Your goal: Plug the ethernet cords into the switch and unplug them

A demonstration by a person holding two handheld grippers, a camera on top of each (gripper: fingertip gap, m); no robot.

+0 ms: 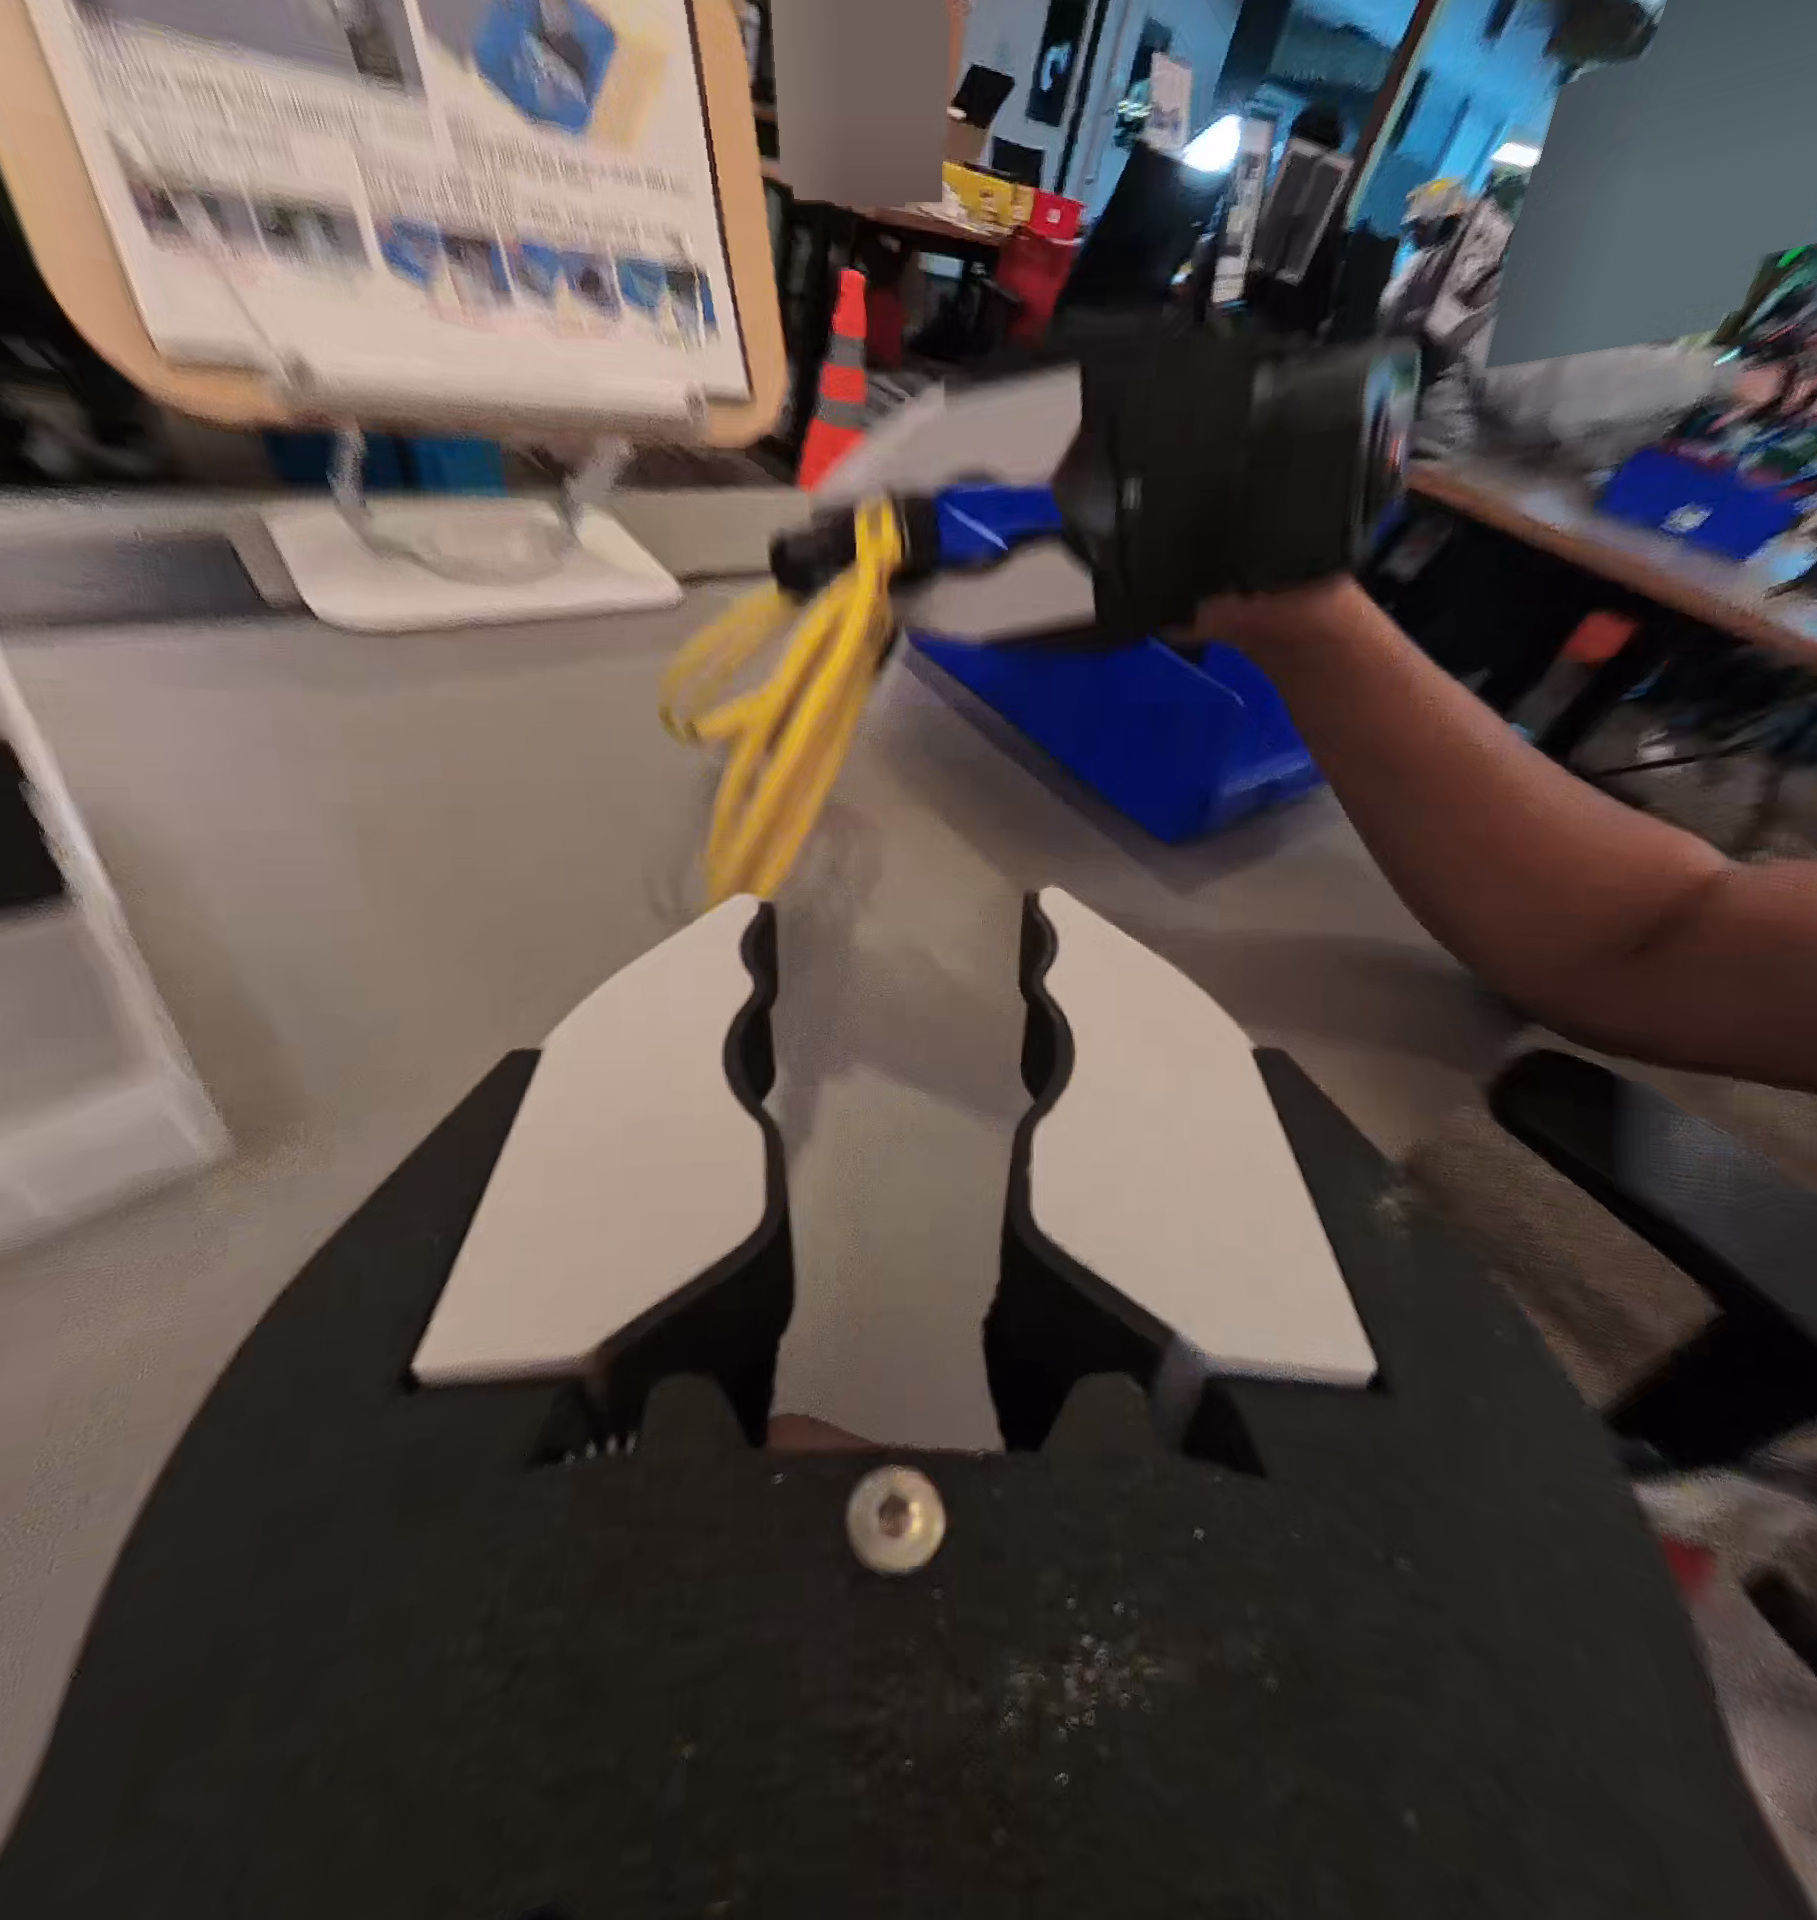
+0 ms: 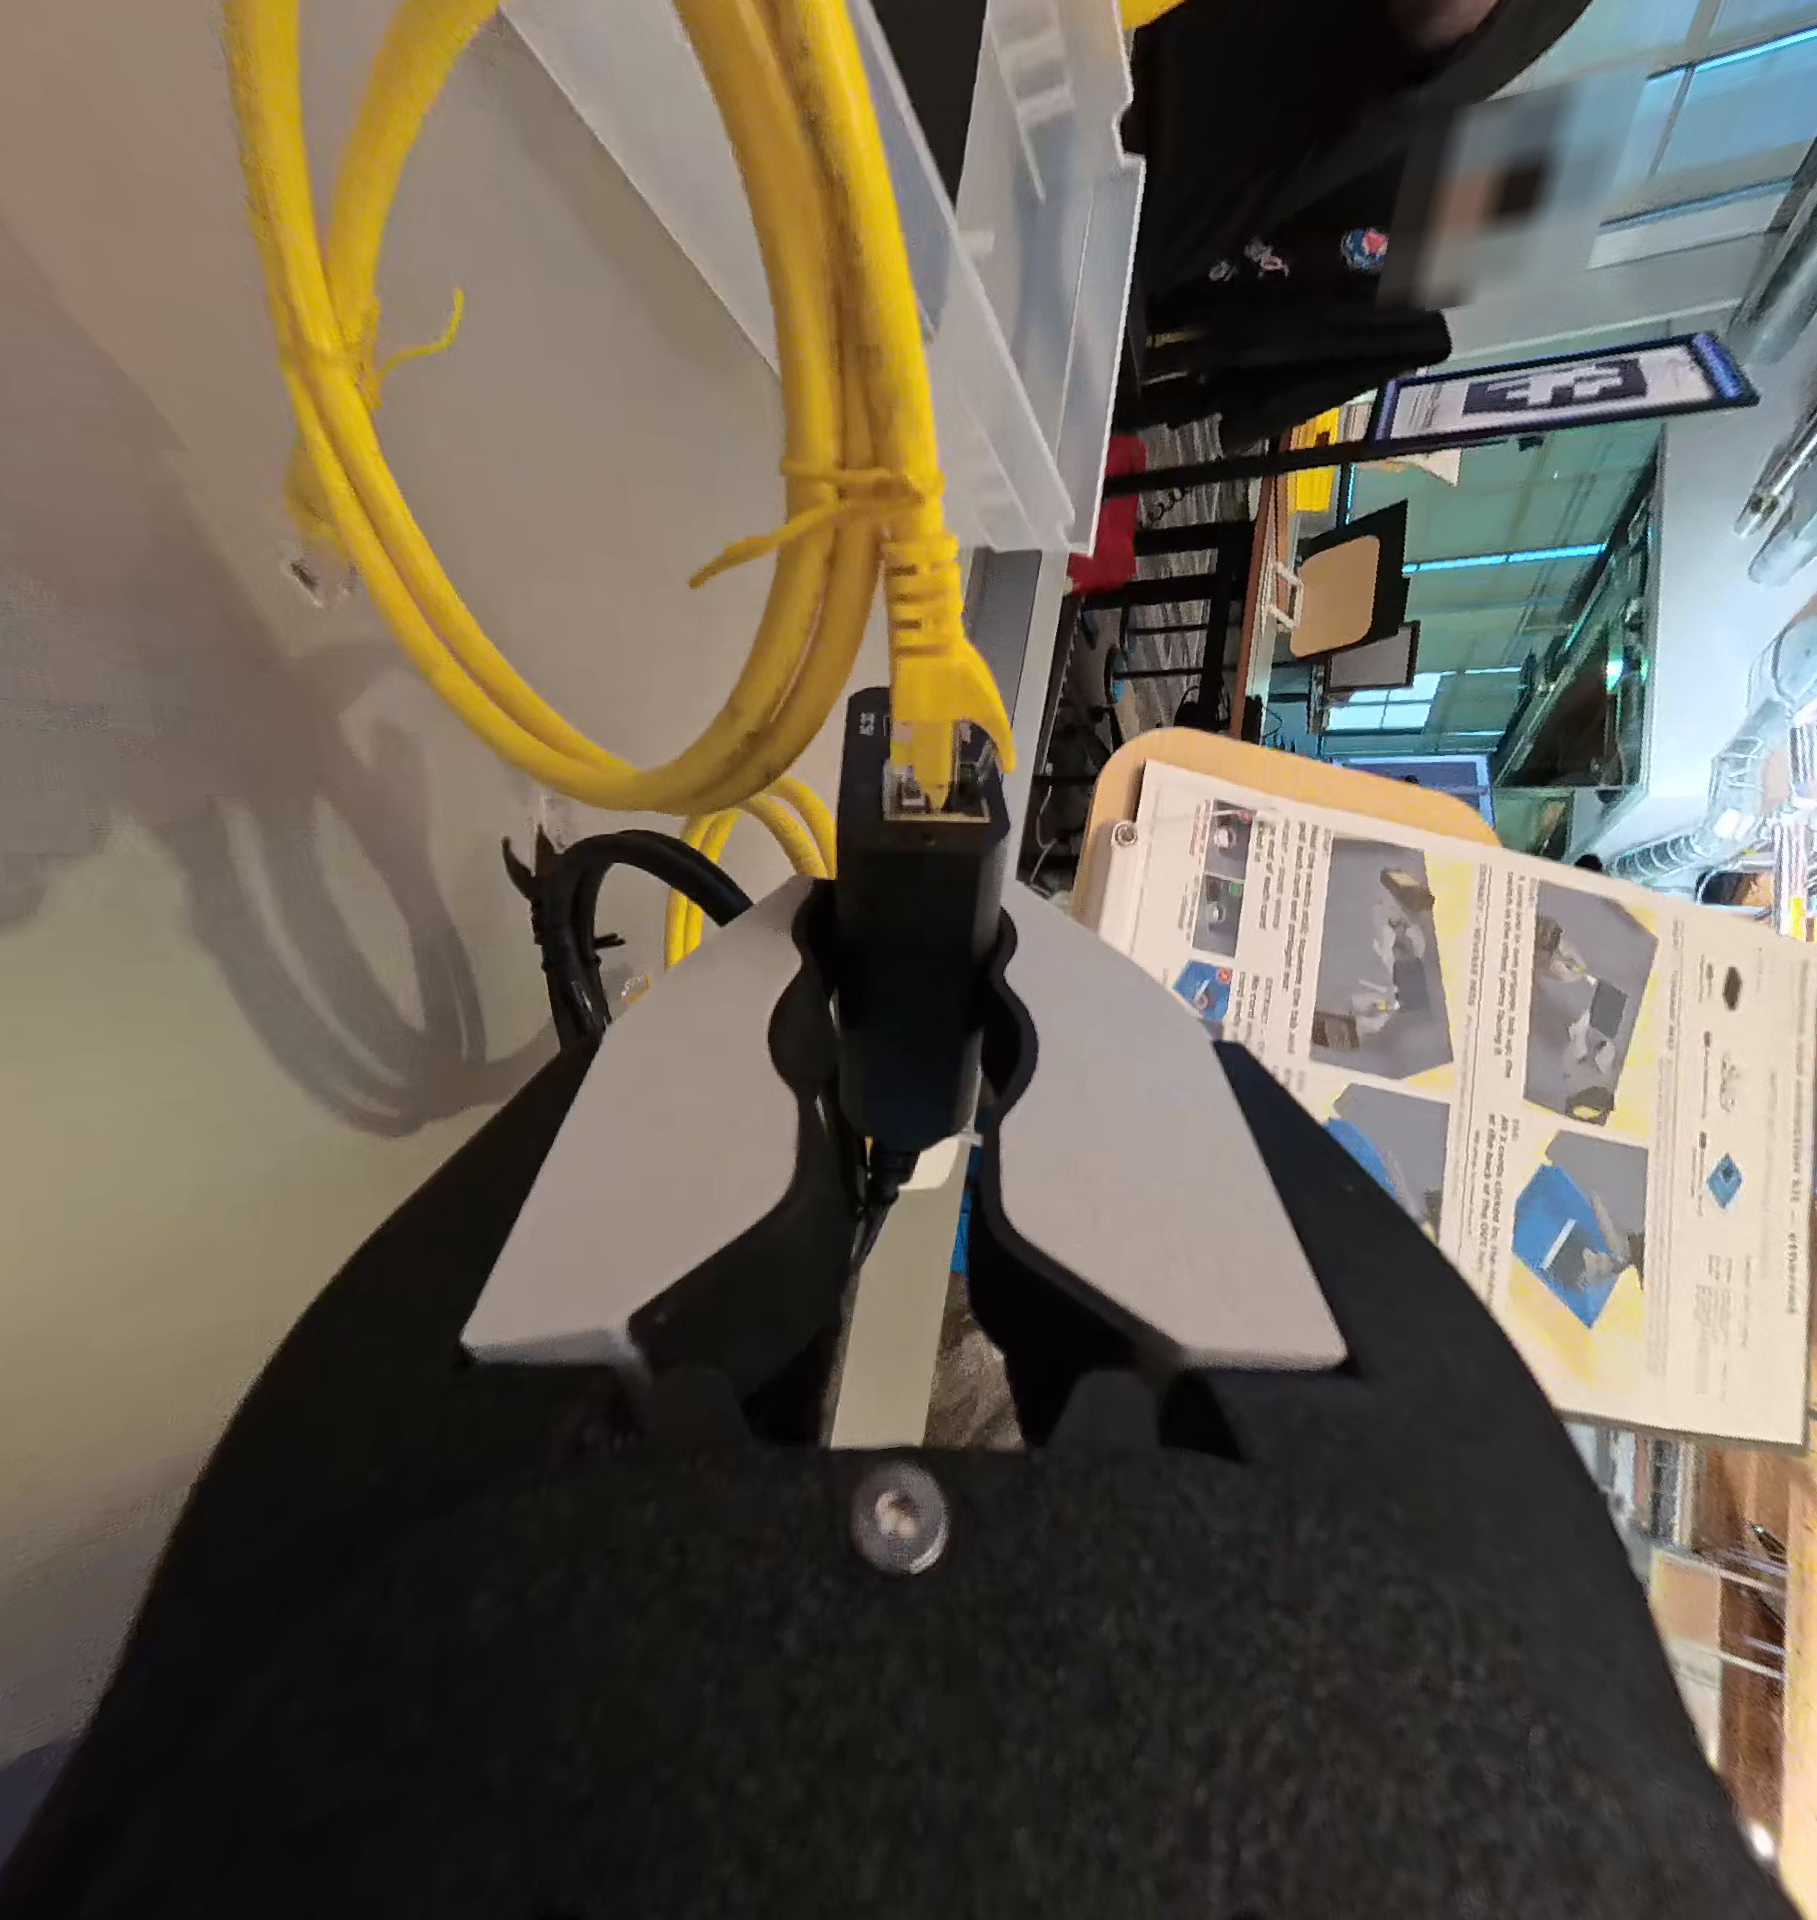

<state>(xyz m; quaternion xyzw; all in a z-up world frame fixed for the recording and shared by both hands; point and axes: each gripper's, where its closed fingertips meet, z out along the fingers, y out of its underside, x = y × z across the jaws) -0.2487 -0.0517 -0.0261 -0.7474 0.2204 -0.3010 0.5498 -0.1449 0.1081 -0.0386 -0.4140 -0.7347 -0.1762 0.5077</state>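
In the left wrist view, the left gripper point(image 1: 899, 914) stands open, its two pale fingers point(image 1: 665, 1122) well apart with only the grey table point(image 1: 364, 831) showing between them. Just past the left fingertip hangs the blurred lower end of a yellow cord point(image 1: 779, 717). Farther on, the right gripper point(image 1: 831, 545), held by a person's hand point(image 1: 1257, 488), is lifted above the table with the cord bundle dangling from its tip. Behind it lies a blue bin point(image 1: 1143, 727), and farther back an orange cone point(image 1: 844, 384). To the left, an instruction sheet on a tan board point(image 1: 416, 208) rests on a clear stand.

In the right wrist view, the right gripper point(image 2: 909, 925) is clamped on the black switch point(image 2: 919, 935), both dark pads point(image 2: 802, 997) pressing its sides. The switch juts out past the fingertips, and a yellow plug point(image 2: 930, 686) sits in the port at its far end. From the plug the cord point(image 2: 831, 312) loops away in tied coils. A black cable point(image 2: 582, 935) curls at the left of the fingers. At the right appears the sheet point(image 2: 1455, 1091), and beyond the coils a clear plastic tray point(image 2: 1039, 260).
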